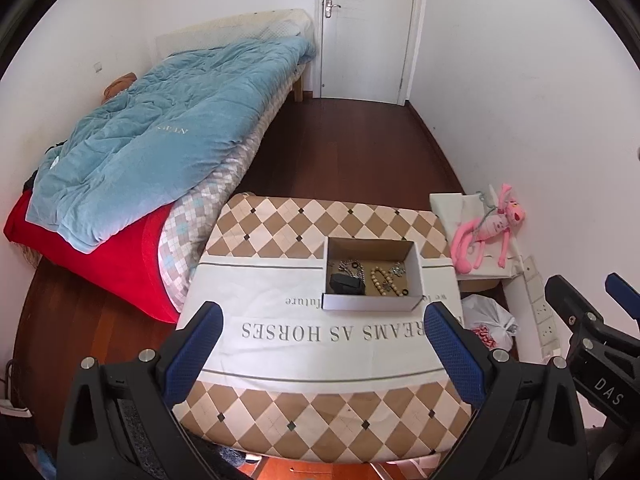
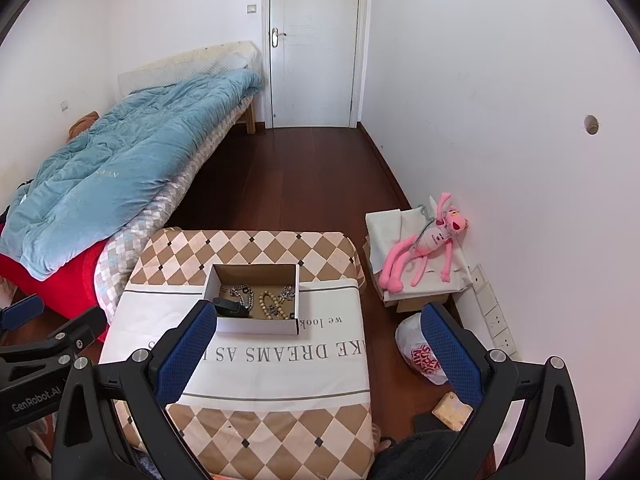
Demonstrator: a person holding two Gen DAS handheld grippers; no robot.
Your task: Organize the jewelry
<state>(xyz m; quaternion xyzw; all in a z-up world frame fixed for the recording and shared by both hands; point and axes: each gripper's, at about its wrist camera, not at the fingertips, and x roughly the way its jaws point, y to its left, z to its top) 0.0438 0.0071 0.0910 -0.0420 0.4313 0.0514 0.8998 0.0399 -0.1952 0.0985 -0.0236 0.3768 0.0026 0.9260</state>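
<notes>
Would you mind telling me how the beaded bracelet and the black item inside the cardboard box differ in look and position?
The beaded bracelet is a loop of pale tan round beads; the black item is one solid, dark, blocky piece. The bracelet lies near the middle of the cardboard box; the black item sits at its left end, partly over a silver chain. Both rest on the box floor, untouched by either open gripper.

White walls [image 2: 500,80], dark wood floor [image 2: 304,184], bed [image 1: 168,148], closed door [image 2: 314,44]
</notes>
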